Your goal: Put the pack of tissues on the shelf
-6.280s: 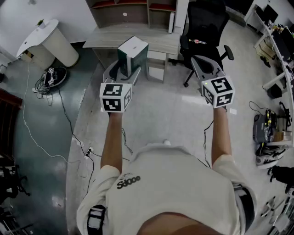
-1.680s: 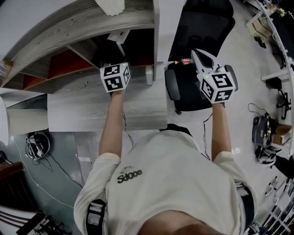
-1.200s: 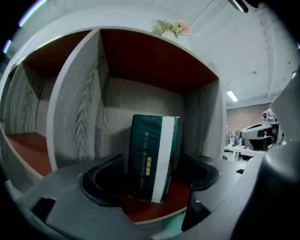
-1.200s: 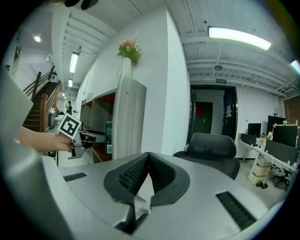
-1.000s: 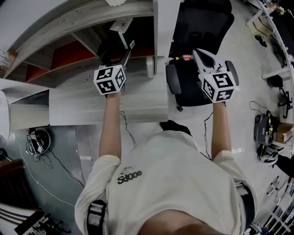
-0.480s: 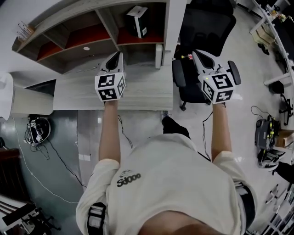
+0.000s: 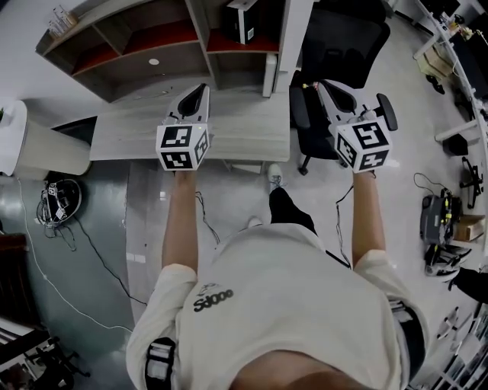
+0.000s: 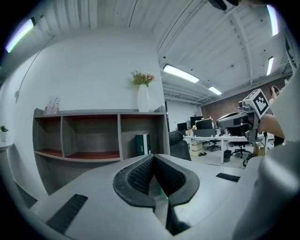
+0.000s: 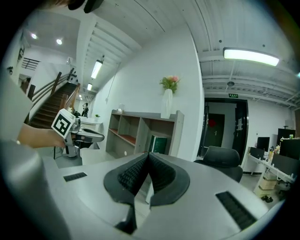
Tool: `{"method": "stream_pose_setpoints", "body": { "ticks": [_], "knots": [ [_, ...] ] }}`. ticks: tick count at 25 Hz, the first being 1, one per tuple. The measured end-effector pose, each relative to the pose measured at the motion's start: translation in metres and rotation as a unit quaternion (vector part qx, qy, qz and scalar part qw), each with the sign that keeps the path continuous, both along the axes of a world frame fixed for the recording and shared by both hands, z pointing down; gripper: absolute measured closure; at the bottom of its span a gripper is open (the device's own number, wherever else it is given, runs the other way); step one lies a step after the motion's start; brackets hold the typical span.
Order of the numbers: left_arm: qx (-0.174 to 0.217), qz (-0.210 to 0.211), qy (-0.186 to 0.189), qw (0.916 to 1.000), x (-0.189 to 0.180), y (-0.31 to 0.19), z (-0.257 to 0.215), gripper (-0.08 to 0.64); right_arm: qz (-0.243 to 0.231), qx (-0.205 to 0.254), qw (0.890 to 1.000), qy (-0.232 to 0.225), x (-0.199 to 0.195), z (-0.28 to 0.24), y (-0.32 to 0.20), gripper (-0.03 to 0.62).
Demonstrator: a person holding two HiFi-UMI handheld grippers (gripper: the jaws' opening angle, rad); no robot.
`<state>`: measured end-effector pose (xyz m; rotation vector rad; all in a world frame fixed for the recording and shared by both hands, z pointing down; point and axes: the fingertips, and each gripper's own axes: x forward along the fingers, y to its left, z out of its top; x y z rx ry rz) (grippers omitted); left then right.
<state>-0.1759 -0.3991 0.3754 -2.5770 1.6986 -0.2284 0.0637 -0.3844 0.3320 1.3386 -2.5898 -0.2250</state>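
Observation:
The pack of tissues [image 7: 244, 19], green and white, stands upright in the right compartment of the wooden shelf [image 7: 164, 38]. It also shows in the left gripper view as the pack of tissues [image 8: 143, 144] and in the right gripper view as the pack of tissues [image 9: 159, 144]. My left gripper [image 7: 200, 90] is shut and empty, held over the desk and well short of the shelf. The left gripper [image 8: 153, 157] has its pads pressed together. My right gripper [image 7: 324, 84] is held over the office chair, and the right gripper [image 9: 148, 154] is shut with nothing in it.
A grey desk [image 7: 229, 129] lies below the shelf. A black office chair [image 7: 343, 38] stands to its right. A white vase with flowers [image 8: 143, 96] tops the shelf. A white round stand [image 7: 30, 145] and floor cables [image 7: 57, 206] are at the left.
The left gripper has drawn back from the shelf compartment toward me and its jaws have shut empty. The pack stays standing on the shelf. The right gripper has hardly moved.

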Motion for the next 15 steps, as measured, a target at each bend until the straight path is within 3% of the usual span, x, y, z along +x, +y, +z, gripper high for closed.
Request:
{"method": "stream_pose_setpoints", "body": {
  "ticks": [15],
  "knots": [
    [0.037,0.050,0.005,0.9980,0.013,0.109,-0.045,0.541,-0.018,0.046,0.998,0.037,-0.032,-0.019,0.096,0.588]
  ]
}}
